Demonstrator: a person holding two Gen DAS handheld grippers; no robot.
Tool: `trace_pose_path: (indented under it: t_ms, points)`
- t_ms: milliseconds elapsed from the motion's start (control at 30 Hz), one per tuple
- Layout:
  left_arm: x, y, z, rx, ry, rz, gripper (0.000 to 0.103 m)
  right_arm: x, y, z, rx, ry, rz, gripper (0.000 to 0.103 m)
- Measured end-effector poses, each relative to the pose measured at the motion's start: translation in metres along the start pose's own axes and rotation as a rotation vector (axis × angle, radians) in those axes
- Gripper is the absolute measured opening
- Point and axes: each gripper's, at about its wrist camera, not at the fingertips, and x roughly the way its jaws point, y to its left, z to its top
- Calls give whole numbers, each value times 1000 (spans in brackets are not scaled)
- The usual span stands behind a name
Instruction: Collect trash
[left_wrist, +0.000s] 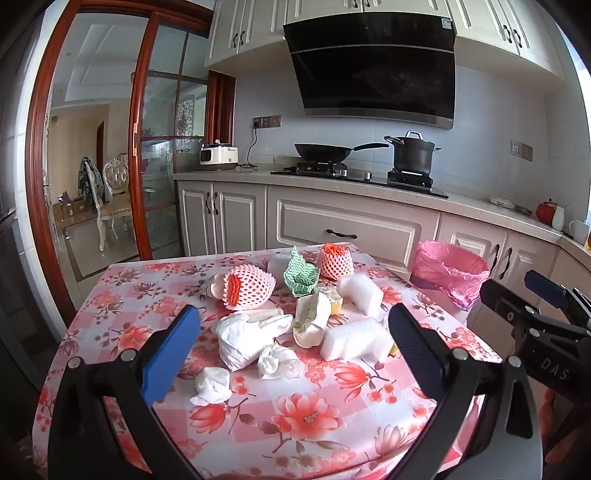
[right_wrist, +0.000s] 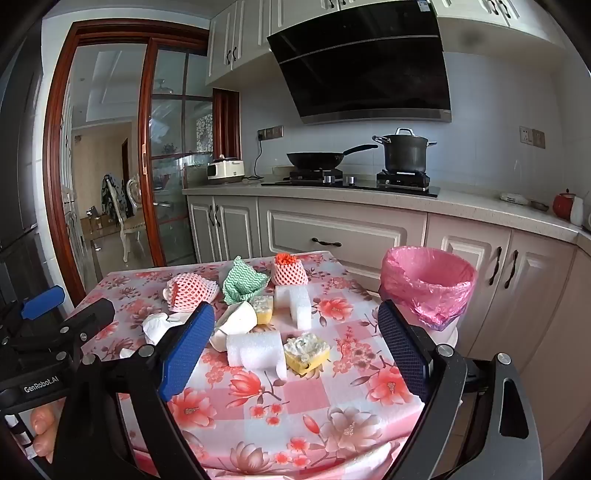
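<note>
Both tools wide, holding nothing: left tool (left_wrist: 293, 332), right tool (right_wrist: 295, 347). Trash (left_wrist: 251, 338) ahead on surface (left_wrist: 314, 417). Bin (right_wrist: 430, 286) right of right tool.

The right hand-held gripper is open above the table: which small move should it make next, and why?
Probably ease the right hand-held gripper forward and down onto the yellow sponge. Its jaws stand wide open with nothing between them, the sponge lies nearest to it, and the pink-lined bin waits just beyond the table's right edge.
</note>
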Motion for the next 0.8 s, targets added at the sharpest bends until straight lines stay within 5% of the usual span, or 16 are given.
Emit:
trace_pose_path:
  t_ms: [800]
  points:
    - [-3, 2, 1, 21, -16, 3, 99, -1, -1, 0, 8, 0, 3, 84]
